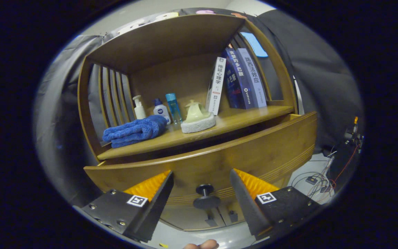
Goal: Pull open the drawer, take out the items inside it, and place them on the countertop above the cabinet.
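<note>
The claw (201, 188) is spread wide, its fingers apart on either side of the drawer knob (205, 197) without touching it. The drawer (219, 155) is pulled slightly out under the bench (247, 117). On the bench, a blue towel (135, 130) lies at 10 o'clock from the knob, a sponge (198, 118) at 12, books (238, 79) at 1

Tool (201, 180) held level, its two fingers (161, 193) spread wide apart, nothing pressed between them. A person's fingertip (204, 245) visible just below, at the near edge, centred.
</note>
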Available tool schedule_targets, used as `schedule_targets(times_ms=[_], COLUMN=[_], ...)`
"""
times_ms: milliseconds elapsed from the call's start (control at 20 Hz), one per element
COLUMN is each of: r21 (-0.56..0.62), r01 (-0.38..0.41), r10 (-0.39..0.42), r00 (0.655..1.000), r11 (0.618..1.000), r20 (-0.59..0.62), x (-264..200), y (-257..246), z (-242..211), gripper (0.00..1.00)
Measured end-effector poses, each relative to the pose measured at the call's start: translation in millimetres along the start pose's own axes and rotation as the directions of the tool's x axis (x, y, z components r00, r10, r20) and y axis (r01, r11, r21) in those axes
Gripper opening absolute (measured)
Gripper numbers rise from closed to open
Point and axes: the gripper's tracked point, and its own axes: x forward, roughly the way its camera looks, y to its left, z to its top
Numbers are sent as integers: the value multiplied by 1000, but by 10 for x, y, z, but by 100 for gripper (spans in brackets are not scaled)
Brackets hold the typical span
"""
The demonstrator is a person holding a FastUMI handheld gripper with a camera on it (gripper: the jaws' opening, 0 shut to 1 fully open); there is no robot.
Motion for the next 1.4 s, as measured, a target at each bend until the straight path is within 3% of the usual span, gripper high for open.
schedule_targets(times_ms=[1400], r21=[27], r01=[11], r10=[-10], r00=[1000], r11=[1000], r20=[-26], x=[472], y=[60], z=[48], gripper=[99])
